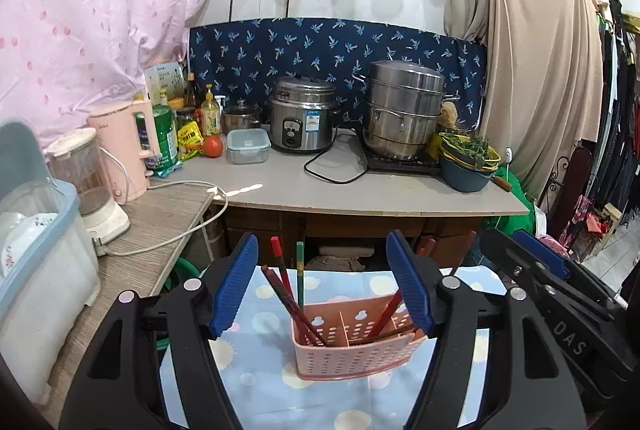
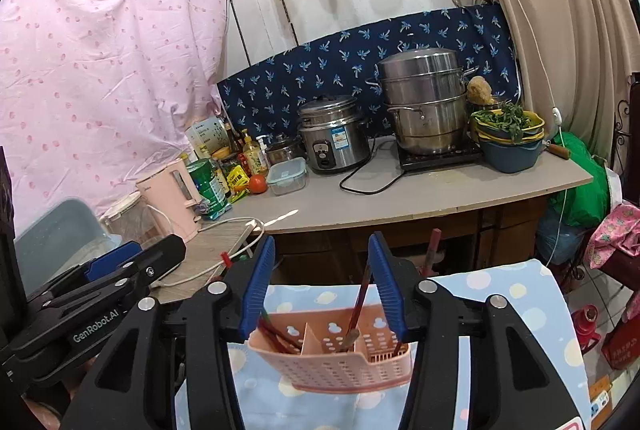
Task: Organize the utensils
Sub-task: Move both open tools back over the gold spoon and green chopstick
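Note:
A pink perforated utensil holder (image 1: 352,354) (image 2: 332,362) with three compartments stands on a blue dotted tablecloth (image 1: 260,382) (image 2: 500,310). Red chopsticks (image 1: 288,294) and one green chopstick (image 1: 299,270) lean in its left compartment. More red chopsticks (image 1: 386,312) (image 2: 360,302) stand further right. My left gripper (image 1: 322,250) hangs open just above and behind the holder; the stick tops show between its blue pads, untouched. My right gripper (image 2: 321,254) is also open over the holder, a red stick close beside its right pad. Each gripper shows at the edge of the other's view.
Behind the table runs a grey counter (image 1: 360,189) with a rice cooker (image 1: 302,117), a steel steamer pot (image 1: 404,109), bowls of greens (image 1: 466,157), a lidded box (image 1: 247,145) and a trailing cord. A pink kettle (image 1: 124,145), a blender and a blue dish bin (image 1: 36,222) stand left.

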### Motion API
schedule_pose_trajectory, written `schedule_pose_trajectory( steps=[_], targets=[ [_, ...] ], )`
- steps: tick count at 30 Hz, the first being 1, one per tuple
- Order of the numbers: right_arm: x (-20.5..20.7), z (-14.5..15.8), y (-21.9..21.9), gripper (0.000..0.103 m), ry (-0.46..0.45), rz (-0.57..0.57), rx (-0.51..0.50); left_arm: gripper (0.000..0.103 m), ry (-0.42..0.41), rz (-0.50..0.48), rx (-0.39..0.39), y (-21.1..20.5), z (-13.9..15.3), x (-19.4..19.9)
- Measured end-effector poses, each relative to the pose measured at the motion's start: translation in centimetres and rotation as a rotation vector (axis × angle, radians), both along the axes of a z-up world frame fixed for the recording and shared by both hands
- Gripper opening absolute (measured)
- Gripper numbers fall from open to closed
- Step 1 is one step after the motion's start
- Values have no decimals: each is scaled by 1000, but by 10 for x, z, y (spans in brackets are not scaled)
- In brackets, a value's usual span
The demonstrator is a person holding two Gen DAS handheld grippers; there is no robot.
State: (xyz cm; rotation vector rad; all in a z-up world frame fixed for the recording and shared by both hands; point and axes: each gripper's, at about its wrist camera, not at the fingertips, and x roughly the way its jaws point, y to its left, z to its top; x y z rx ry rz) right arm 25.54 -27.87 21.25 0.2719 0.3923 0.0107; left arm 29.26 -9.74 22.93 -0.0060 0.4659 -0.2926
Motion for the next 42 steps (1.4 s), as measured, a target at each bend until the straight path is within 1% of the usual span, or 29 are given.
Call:
schedule_pose_trajectory(
  steps=[4,9,14,20,27,32,38,42],
  targets=[
    [-30,4,4,50,-5,5,5,65,-13,1,34,1,3,-27],
    [-69,7,10,50,-12,20,8,67,9,2,56,6,0,-56],
    [-106,-1,18,51,0,22,-1,71,24,15,66,16,-7,-87],
    [-148,-23,30,51,21,-10,-42,72,52,22,78,30,-25,-117],
    [-189,-61,43,51,97,-15,-75,72,99,28,89,42,-55,-145],
    [-208,-85,50,51,144,-22,-92,72,148,21,100,46,-83,-164],
    [-225,-112,51,51,204,-33,-102,72,186,18,110,48,-108,-182],
    [-233,-130,48,51,244,-44,-81,72,204,25,117,51,-121,-191]
  ],
)
